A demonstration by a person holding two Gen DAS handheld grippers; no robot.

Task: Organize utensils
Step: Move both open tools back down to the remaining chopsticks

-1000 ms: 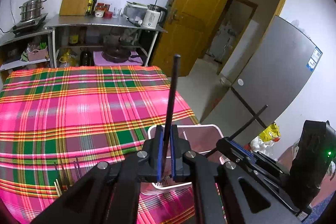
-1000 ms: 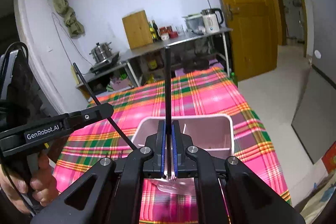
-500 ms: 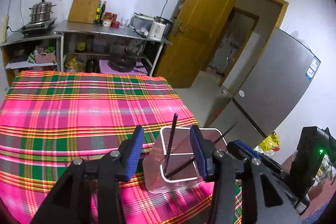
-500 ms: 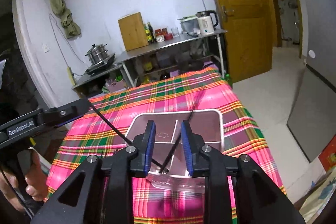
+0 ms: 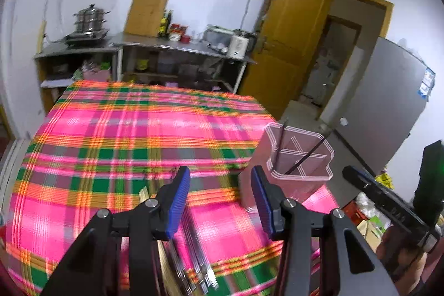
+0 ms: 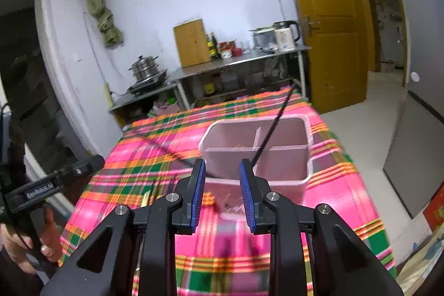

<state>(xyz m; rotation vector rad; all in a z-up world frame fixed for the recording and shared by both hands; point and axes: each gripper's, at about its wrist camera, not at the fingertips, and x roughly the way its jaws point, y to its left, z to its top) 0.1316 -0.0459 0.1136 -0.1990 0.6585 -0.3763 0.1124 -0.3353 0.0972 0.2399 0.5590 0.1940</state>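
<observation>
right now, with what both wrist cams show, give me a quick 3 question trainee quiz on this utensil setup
1. True or false: the left gripper is shut on a black chopstick.
2. Multiple choice: where are the two black chopsticks? A) flat on the plaid tablecloth B) standing tilted in the clear divided container C) on the steel counter
3. Fill in: loose utensils still lie in a bundle on the plaid tablecloth just below the ____ gripper.

Key
1. False. Its jaws stand apart with nothing between them, and so do those of the right gripper.
2. B
3. left; the bundle is blurred, so the kinds are hard to tell.
</observation>
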